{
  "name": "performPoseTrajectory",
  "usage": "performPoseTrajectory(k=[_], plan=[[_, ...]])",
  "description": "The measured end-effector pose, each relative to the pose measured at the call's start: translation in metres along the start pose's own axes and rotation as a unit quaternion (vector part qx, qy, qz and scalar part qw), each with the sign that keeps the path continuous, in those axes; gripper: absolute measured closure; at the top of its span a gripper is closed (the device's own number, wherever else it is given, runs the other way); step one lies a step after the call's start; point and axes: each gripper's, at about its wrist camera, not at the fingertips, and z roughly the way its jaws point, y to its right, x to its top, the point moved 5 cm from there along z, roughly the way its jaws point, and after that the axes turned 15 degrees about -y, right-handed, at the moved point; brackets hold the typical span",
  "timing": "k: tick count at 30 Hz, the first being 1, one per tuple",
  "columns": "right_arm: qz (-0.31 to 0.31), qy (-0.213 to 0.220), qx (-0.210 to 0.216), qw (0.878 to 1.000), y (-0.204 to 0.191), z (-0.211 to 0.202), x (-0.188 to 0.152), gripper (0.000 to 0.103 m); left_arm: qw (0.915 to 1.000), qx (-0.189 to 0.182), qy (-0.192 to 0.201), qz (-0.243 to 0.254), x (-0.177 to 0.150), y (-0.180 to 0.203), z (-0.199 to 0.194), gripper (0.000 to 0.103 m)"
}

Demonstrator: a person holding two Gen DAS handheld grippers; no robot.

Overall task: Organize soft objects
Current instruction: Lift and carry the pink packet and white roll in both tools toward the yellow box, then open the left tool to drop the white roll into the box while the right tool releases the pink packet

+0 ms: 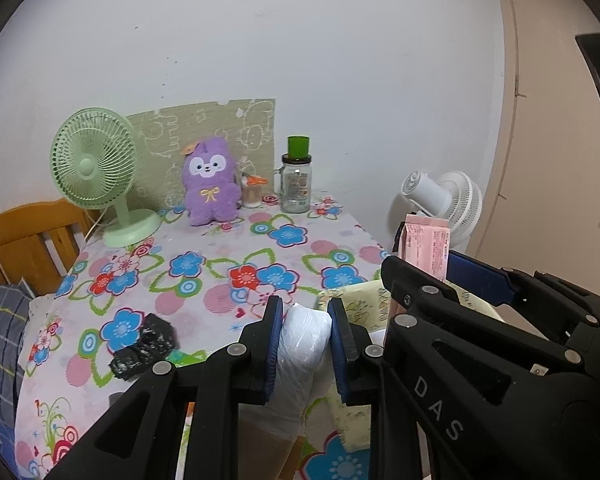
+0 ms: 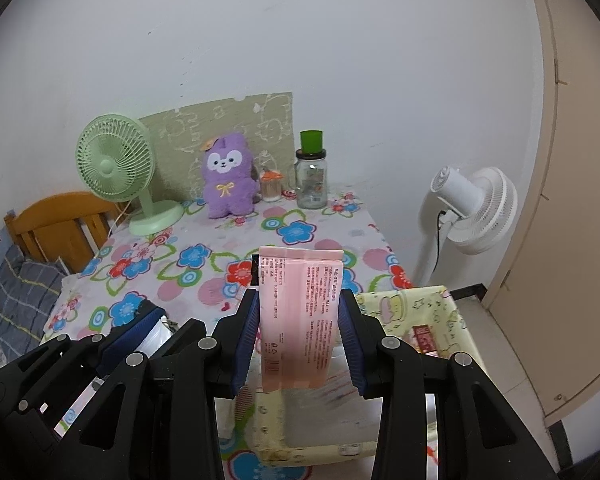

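Observation:
My left gripper [image 1: 305,316] is shut on a white plastic-wrapped soft roll [image 1: 302,344] above the table's near edge. My right gripper [image 2: 300,308] is shut on a pink soft pack [image 2: 298,312] held upright over a yellow patterned storage box [image 2: 440,308]. The pink pack [image 1: 426,246] and the right gripper [image 1: 452,276] also show at the right of the left wrist view. A black crumpled soft bag [image 1: 146,346] lies on the flowered tablecloth [image 1: 220,248]. A purple plush toy [image 1: 210,182] sits at the back of the table.
A green desk fan [image 1: 94,168], a glass jar with green lid [image 1: 296,182] and a small container [image 1: 253,190] stand at the back by the wall. A white floor fan [image 2: 476,210] stands right of the table. A wooden bed frame [image 1: 24,240] is at the left.

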Motion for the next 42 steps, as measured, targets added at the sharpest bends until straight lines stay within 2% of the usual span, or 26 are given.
performPoseTrajectory(k=[23, 38, 40, 42], plan=[[0.040, -0.002, -0.040, 0.998, 0.079, 0.006, 0.003, 0.060, 0.9982, -0.042, -0.008, 0.042, 0.018, 0.072, 0.028, 0.081], [0.060, -0.016, -0.058, 0.996, 0.113, 0.025, 0.005, 0.060, 0.9963, -0.062, -0.023, 0.055, 0.026, 0.098, 0.054, 0.081], [0.062, -0.025, -0.054, 0.996, 0.115, 0.031, 0.004, 0.060, 0.9961, -0.060, -0.030, 0.056, 0.026, 0.098, 0.060, 0.075], [0.062, -0.032, -0.051, 0.996, 0.115, 0.036, 0.004, 0.060, 0.9964, -0.055, -0.036, 0.054, 0.025, 0.096, 0.066, 0.063]])
